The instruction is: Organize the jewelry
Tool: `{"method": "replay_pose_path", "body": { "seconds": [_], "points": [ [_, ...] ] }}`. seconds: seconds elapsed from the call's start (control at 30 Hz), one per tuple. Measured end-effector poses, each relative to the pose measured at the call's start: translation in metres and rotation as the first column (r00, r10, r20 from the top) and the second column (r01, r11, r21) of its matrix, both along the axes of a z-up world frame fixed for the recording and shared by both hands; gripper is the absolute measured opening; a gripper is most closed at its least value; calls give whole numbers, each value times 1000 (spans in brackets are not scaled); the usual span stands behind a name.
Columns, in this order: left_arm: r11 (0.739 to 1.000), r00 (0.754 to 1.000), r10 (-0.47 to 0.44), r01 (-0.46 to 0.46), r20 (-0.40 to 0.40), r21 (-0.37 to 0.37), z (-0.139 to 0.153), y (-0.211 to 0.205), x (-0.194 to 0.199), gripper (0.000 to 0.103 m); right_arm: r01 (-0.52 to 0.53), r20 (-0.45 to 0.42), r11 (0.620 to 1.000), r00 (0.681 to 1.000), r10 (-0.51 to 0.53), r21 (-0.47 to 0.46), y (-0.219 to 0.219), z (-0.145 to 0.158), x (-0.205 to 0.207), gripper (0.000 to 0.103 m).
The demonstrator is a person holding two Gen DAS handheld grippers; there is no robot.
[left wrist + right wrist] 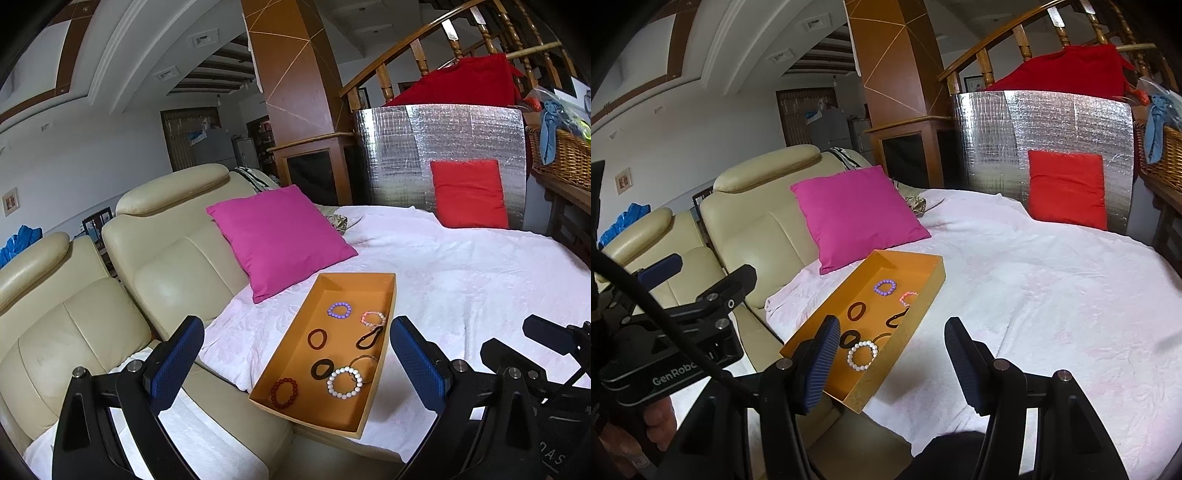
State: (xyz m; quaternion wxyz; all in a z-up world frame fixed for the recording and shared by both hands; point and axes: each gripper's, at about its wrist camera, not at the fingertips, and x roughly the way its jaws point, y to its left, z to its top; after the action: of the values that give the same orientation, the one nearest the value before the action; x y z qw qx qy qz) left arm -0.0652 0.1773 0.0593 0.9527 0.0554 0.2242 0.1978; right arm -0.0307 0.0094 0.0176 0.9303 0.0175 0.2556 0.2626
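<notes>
An orange tray (364, 419) lies on the white blanket and holds several bracelets and hair ties: a purple bead bracelet (339, 309), a pink one (373, 318), a white bead bracelet (344, 382), a dark red bead bracelet (283, 392), a brown hair tie (317, 339) and black ties (322, 368). My left gripper (295, 363) is open and empty above the tray's near half. My right gripper (892, 363) is open and empty at the tray's (923, 306) near right corner, by the white bracelet (863, 355).
A magenta cushion (280, 240) leans on the cream leather sofa (166, 266) behind the tray. A red cushion (469, 194) stands against a silver foil panel (443, 147) at the back. A wicker basket (565, 155) sits at the far right.
</notes>
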Motion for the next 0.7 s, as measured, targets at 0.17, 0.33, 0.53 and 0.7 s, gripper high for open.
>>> {"method": "replay_pose_path", "body": {
  "seconds": [0.17, 0.33, 0.53, 0.7],
  "points": [
    [1000, 1000, 11, -11, -1, -9, -1, 4, 1, 100, 1, -2, 1000, 1000, -1, -5, 0, -1, 1, 63],
    [1000, 1000, 14, -14, -5, -15, -3, 9, 4, 100, -3, -6, 1000, 1000, 3, -10, 5, -3, 4, 63],
    [999, 1000, 18, -18, -9, -27, -6, 16, 7, 100, 0, -7, 1000, 1000, 0, -16, 10, -4, 6, 63],
    [999, 1000, 28, -28, -13, -45, -8, 25, 11, 100, -1, 3, 1000, 1000, 1, -28, 15, -2, 8, 63]
  ]
}}
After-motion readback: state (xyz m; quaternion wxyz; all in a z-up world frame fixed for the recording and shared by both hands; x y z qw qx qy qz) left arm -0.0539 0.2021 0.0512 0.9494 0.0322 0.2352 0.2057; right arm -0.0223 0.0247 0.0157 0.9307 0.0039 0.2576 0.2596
